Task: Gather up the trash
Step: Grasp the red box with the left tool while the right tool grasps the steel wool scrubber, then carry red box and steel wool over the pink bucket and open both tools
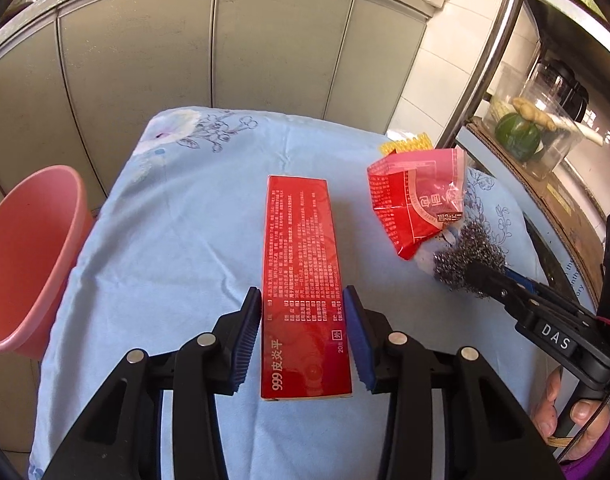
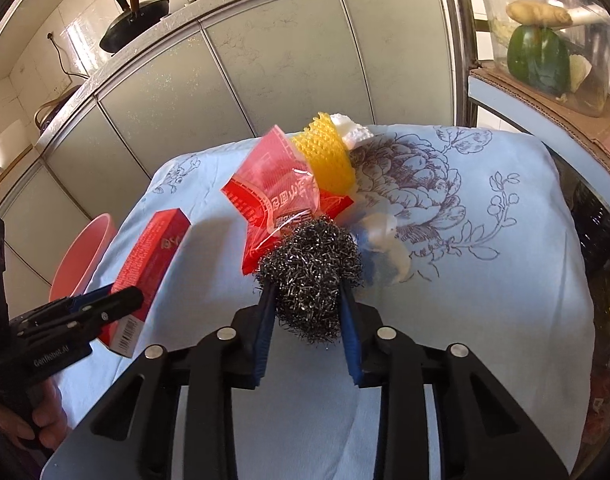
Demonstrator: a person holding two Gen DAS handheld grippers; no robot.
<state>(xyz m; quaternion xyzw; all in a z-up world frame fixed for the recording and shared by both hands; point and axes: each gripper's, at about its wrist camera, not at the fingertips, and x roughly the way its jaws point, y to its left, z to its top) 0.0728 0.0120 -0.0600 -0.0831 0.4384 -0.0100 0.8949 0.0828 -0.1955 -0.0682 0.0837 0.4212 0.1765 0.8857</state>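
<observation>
- The left hand-held gripper (image 1: pixel 303 334) grasps the red box (image 1: pixel 303 280) by its long sides, so the box can go in one lift.
- The right hand-held gripper (image 2: pixel 308 314) is clenched on the steel scrubber (image 2: pixel 311 276); its fluffy wire squashes a bit between the pads.
- The pink bucket (image 1: pixel 29 256) sits off the table (image 1: pixel 177 216) edge at 9 o'clock from the box. It is likely the bin.
- A red wrapper (image 2: pixel 277 208) touches the scrubber at 11 o'clock. Yellow foam net (image 2: pixel 329 156) and white scraps lie behind it.
- The cloth is bare on the left, so there is room to swing to the bucket.
- A shelf post (image 1: pixel 485 60) stands close at 2 o'clock.
</observation>
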